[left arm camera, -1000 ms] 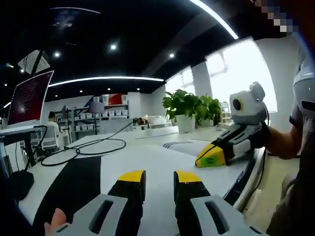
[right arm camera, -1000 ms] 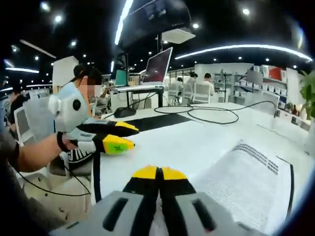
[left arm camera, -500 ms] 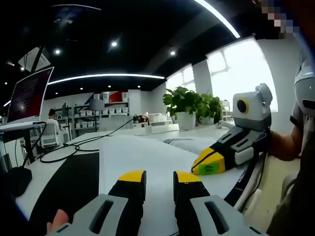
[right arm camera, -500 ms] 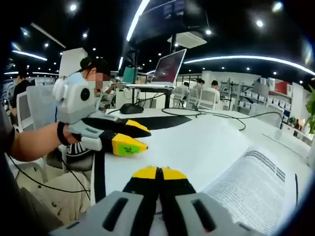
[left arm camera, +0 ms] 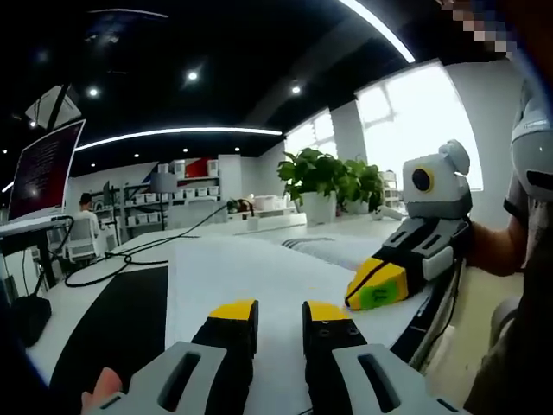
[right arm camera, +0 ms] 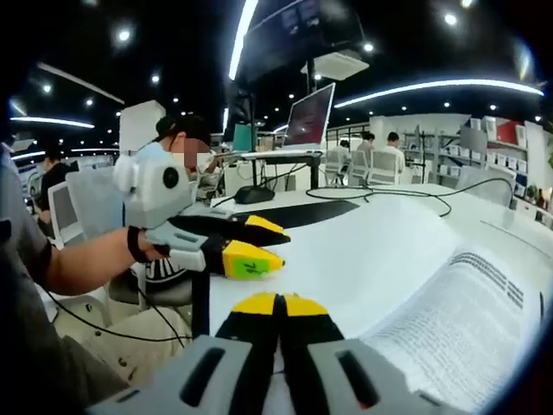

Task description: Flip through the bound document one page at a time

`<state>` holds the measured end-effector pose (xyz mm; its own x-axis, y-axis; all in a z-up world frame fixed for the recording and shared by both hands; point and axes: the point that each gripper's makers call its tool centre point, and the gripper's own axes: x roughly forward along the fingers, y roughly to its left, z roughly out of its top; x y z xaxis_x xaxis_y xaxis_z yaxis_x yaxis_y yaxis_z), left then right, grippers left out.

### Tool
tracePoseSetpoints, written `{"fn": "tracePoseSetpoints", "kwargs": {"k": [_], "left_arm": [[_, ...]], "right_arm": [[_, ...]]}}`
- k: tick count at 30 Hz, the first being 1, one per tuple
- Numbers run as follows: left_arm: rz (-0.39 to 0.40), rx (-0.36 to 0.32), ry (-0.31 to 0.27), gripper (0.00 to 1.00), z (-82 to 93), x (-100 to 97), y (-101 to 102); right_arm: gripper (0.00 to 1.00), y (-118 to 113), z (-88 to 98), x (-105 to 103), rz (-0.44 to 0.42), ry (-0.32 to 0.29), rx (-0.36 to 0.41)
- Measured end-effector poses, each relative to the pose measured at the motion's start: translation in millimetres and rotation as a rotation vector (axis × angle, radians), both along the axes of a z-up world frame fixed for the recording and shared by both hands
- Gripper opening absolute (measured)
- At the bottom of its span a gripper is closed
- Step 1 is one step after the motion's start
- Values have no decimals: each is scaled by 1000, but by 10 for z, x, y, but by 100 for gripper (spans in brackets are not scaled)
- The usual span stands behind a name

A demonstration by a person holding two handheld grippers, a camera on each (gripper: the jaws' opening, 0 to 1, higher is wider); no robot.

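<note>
Table spans mid-frame. Bound document lies open at lower right of the right gripper view, a white page bowing mid-frame in the left gripper view. Right gripper, bottom centre: jaws together, apparently pinching the page edge, though the contact is hidden. Left gripper, bottom centre: jaws apart, empty. Risks: the pinch catching two sheets, or a fast pull creasing or tearing at the binding.
</note>
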<state>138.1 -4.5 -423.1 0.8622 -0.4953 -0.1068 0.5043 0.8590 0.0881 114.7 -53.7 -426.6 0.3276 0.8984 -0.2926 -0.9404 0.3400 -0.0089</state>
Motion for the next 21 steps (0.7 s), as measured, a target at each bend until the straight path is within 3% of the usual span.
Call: {"fn": "tracePoseSetpoints", "kwargs": {"k": [6, 14, 18, 19, 21], "left_arm": [[8, -78, 44, 20, -25, 11, 41], [10, -96, 30, 20, -25, 15, 53], [11, -98, 27, 20, -21, 13, 49], [11, -98, 25, 20, -20, 12, 48], [12, -99, 25, 20, -21, 18, 49]], "right_arm": [[1, -3, 4, 6, 4, -1, 2], [1, 11, 18, -9, 34, -32, -12], [1, 7, 141, -148, 104, -7, 49], [1, -13, 178, -170, 119, -26, 59], [1, -88, 201, -195, 164, -130, 28]]}}
